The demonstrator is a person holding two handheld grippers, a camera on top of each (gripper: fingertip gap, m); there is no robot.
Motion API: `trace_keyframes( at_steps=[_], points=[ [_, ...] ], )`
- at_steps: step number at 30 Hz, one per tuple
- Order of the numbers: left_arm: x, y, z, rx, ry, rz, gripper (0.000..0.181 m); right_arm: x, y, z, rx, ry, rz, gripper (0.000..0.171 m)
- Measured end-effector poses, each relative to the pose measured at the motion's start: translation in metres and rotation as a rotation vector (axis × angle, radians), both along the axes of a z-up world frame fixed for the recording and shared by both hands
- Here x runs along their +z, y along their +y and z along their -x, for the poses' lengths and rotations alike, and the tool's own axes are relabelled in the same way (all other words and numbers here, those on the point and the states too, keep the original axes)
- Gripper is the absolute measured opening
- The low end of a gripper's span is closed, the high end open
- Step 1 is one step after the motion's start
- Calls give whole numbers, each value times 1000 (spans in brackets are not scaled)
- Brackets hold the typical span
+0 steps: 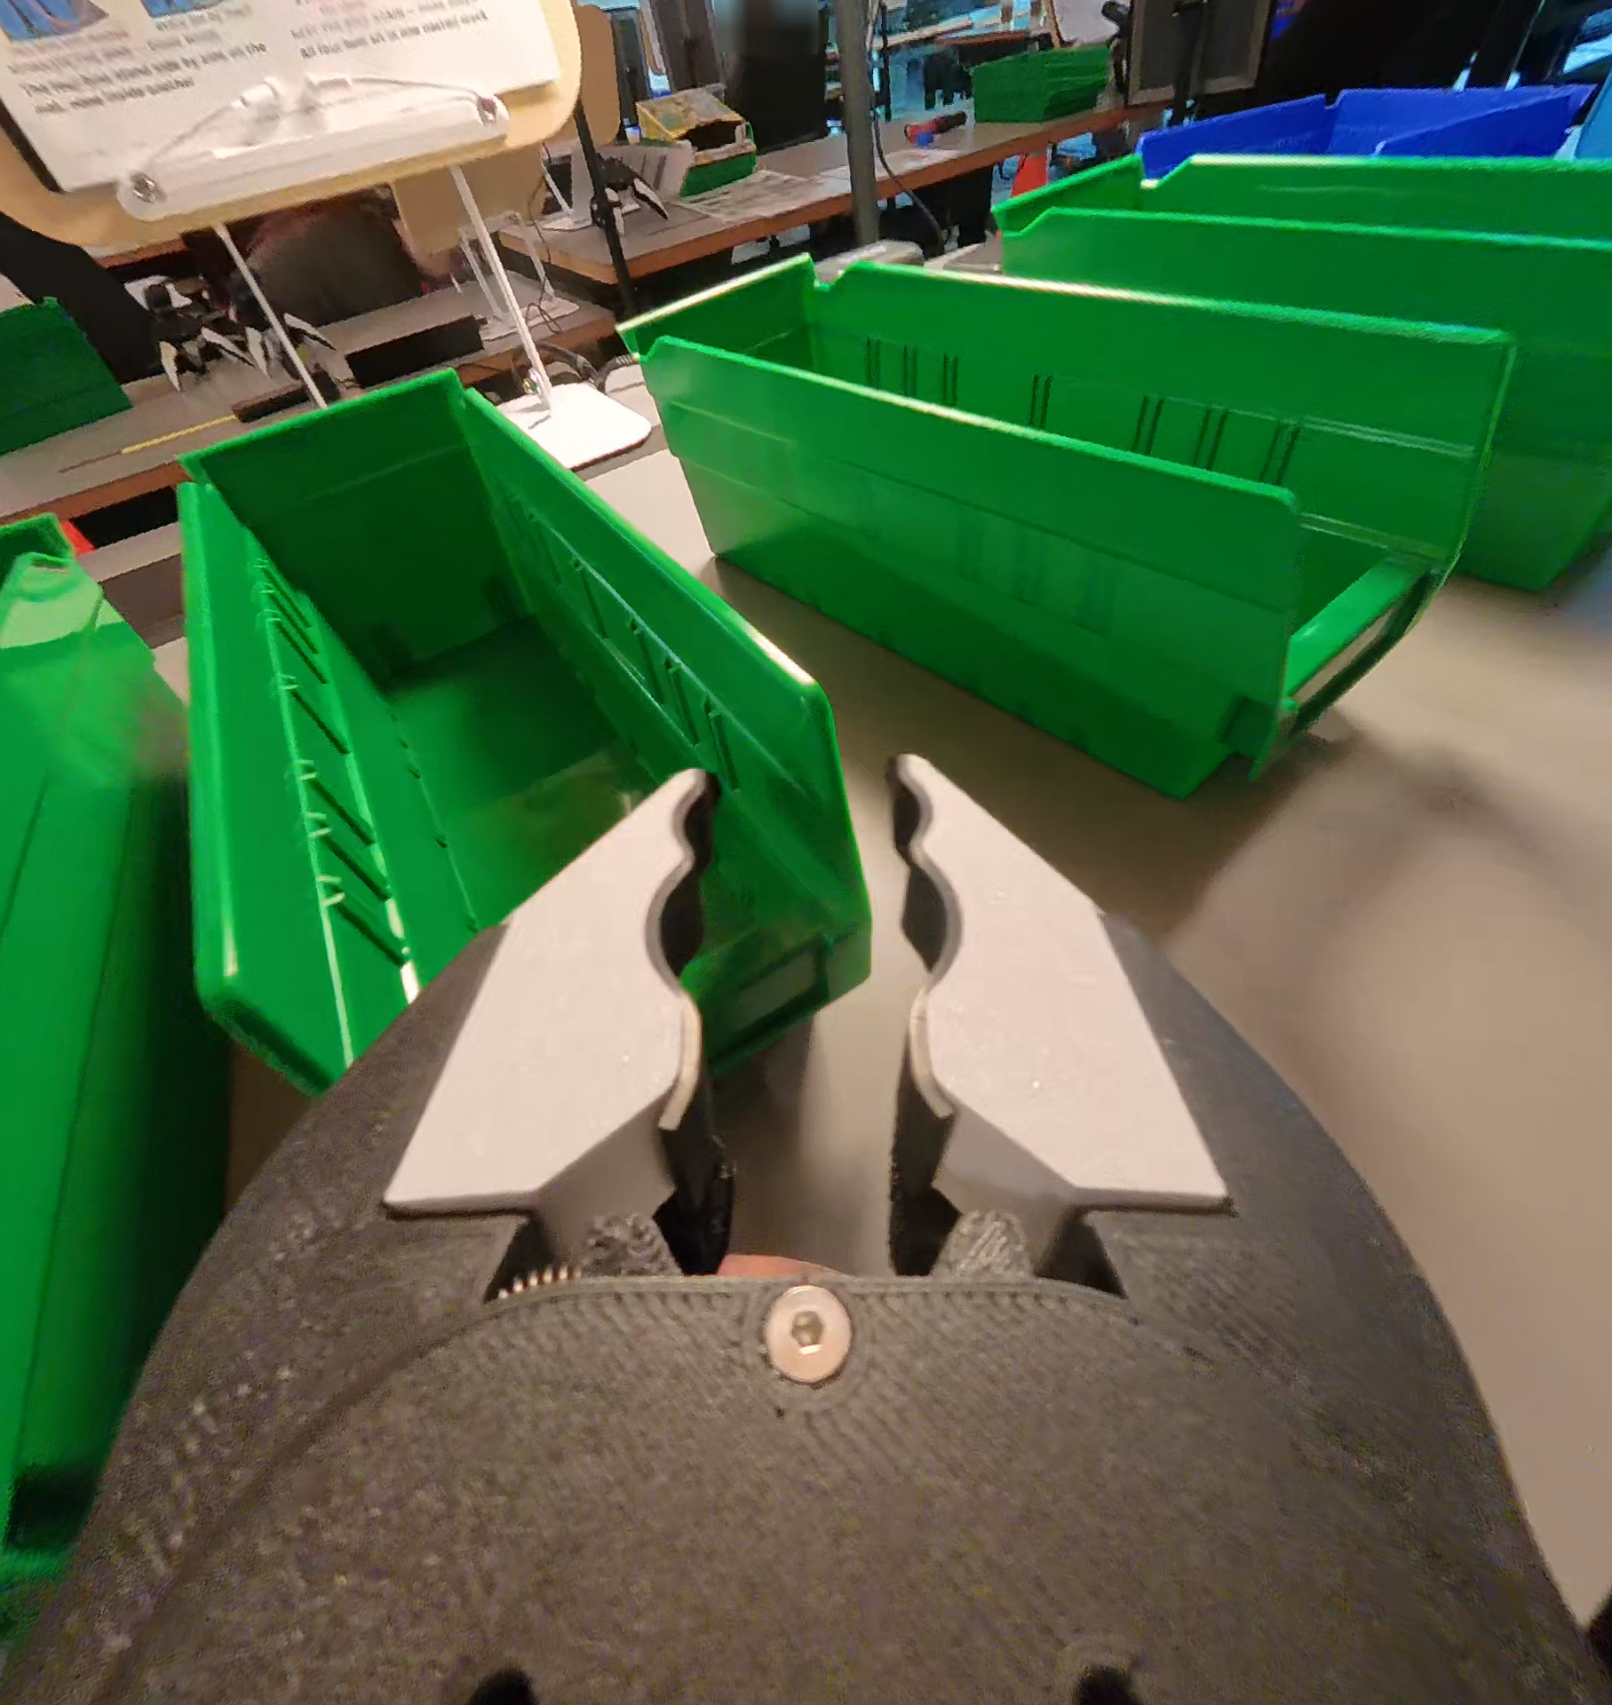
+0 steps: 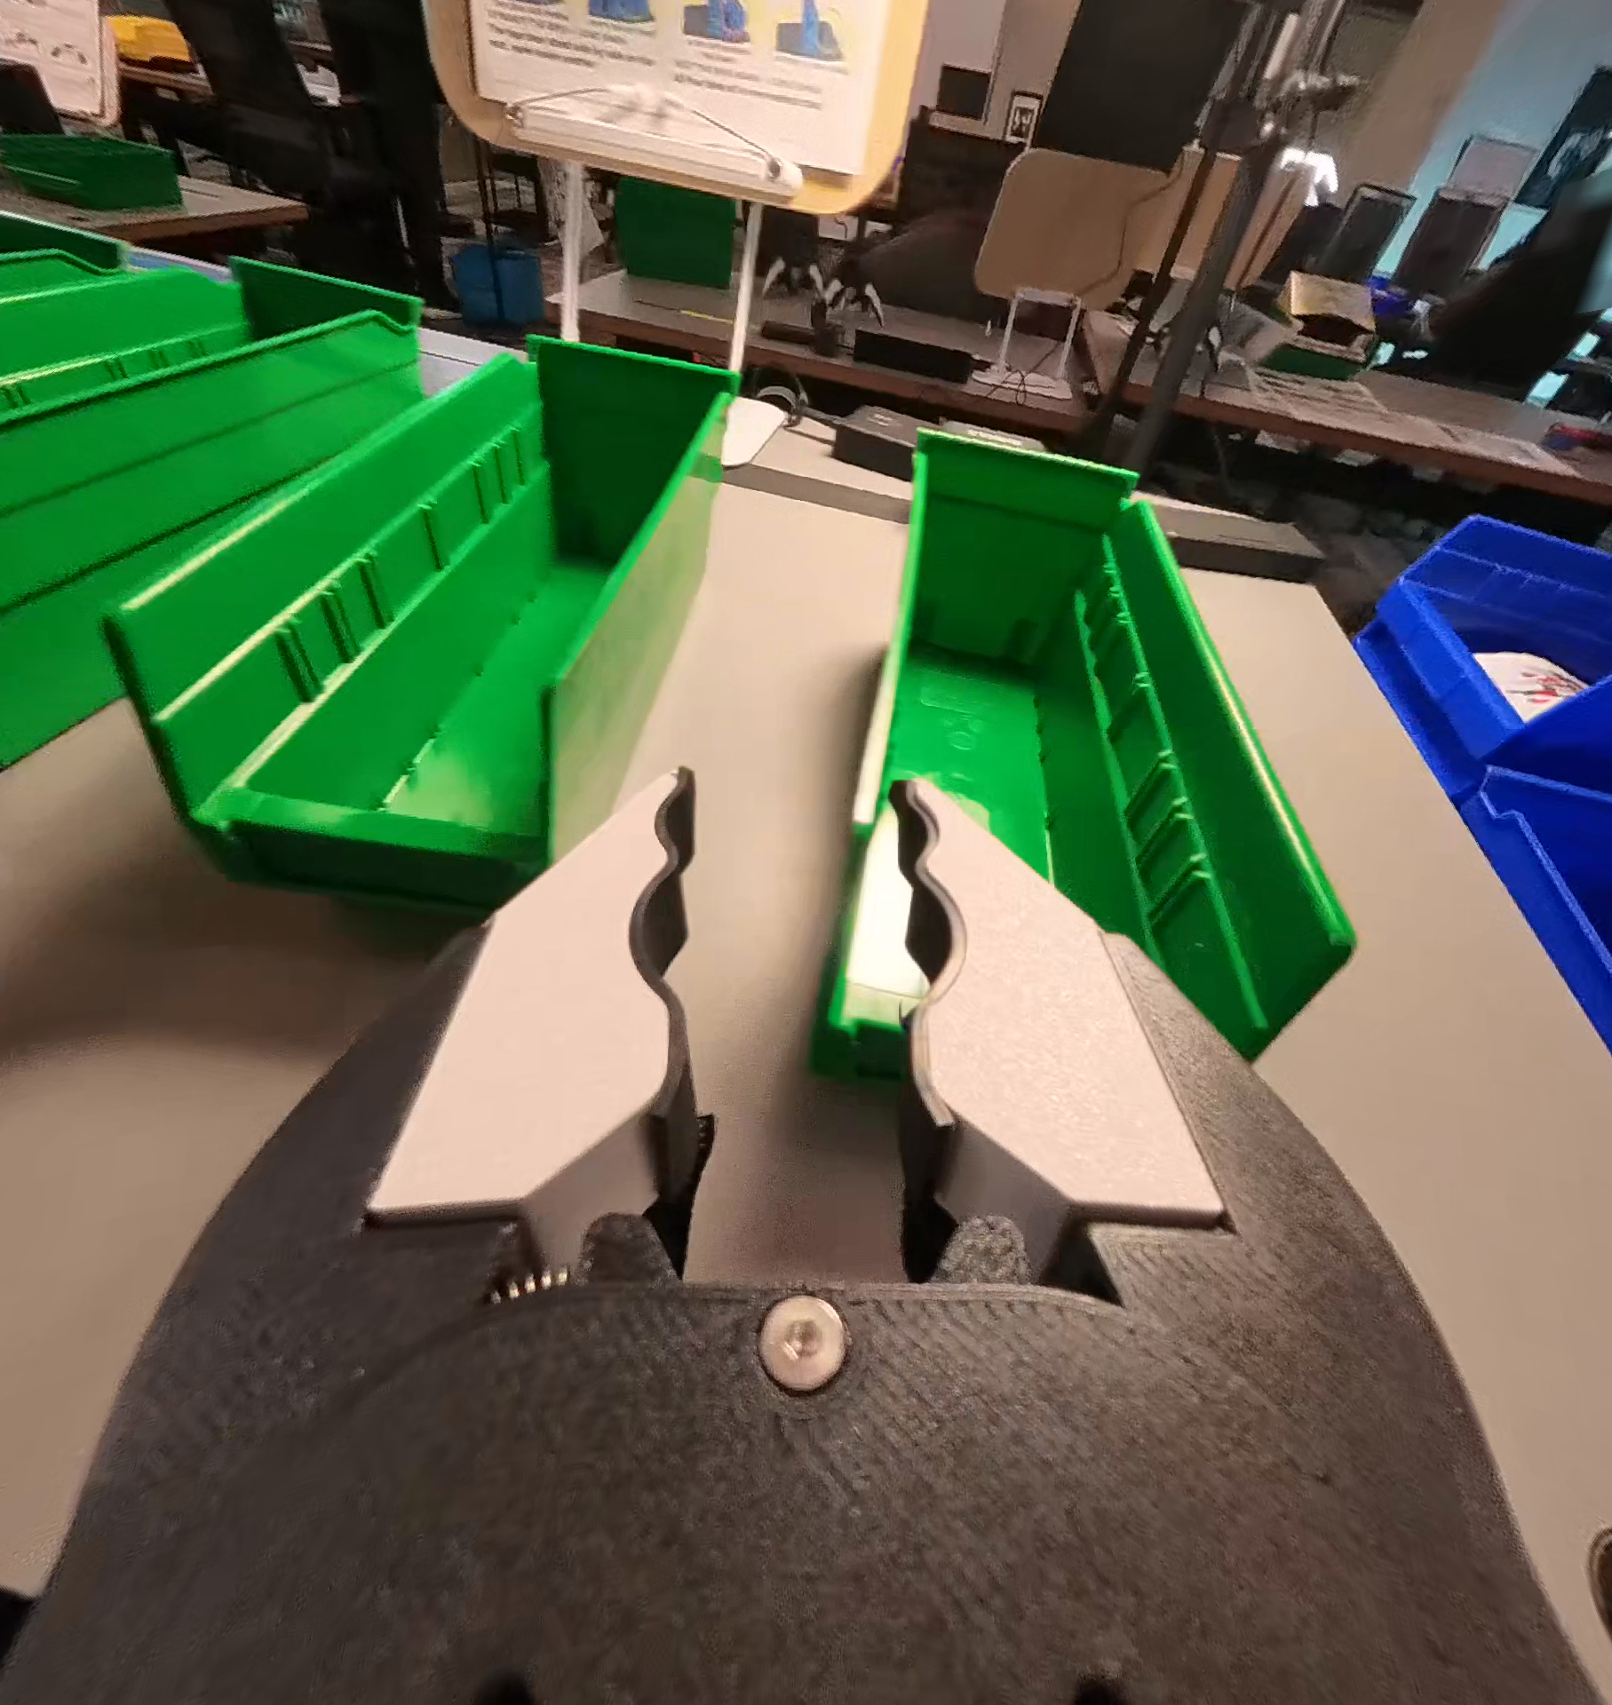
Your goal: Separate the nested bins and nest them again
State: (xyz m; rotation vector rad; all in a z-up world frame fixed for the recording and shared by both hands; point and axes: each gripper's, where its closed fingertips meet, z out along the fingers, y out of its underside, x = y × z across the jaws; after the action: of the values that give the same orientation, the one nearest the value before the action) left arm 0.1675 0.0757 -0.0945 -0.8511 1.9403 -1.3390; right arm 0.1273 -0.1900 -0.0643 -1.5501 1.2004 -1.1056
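Left gripper (image 1: 802, 784): jaws apart, empty, above the front corner of a green bin (image 1: 470, 701). Right gripper (image 2: 793, 793): jaws apart, empty, over the grey counter (image 2: 765, 646), between two separate green bins (image 2: 396, 664) (image 2: 1125, 738). All stand un-nested. Blue bins (image 2: 1540, 701) at right edge; instruction board (image 2: 682, 83) behind.

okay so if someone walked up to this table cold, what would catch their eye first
Bright green bins stand spread apart on the grey table, none nested: in the right wrist view one long bin lies left of centre and another right of centre. Blue bins sit at the table's right edge. Both the left gripper and the right gripper hover open and empty, with a clipboard stand behind the bins.
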Motion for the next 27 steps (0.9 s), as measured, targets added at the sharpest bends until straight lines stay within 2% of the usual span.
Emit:
trace_keyframes(
  at_steps=[2, 5, 10, 11, 13, 15, 18, 21, 25, 27],
  points=[
    [8, 7, 11, 7, -20, 14, 52, -6, -11, -4, -6, 33, -7, 46],
    [26, 23, 33, -7, -63, 41, 54, -2, -17, -5, 7, 7, -17, 47],
    [65, 97, 42, 145, -151, 141, 53, -14, -21, -11, 14, 57, 7, 46],
    [70, 117, 39, 196, -160, 170, 54, -19, -20, -14, 29, 71, 15, 39],
    [71, 153, 30, 282, -144, 229, 53, -24, -16, -21, 80, 78, 15, 11],
    [56, 171, 20, 303, -68, 237, 53, -24, -19, -28, 84, 75, 39, 9],
    [27, 176, 8, 299, 24, 183, 50, -24, -25, -34, 87, 94, 96, 5],
    [12, 168, 0, 283, 50, 153, 44, -23, -26, -34, 88, 112, 22, 5],
    [-7, 165, -16, 324, 77, 84, 24, -21, -18, -30, 96, 85, -33, 21],
    [-9, 167, -24, 349, 67, 61, 20, -18, -17, -25, 75, 65, -44, 26]
  ],
)
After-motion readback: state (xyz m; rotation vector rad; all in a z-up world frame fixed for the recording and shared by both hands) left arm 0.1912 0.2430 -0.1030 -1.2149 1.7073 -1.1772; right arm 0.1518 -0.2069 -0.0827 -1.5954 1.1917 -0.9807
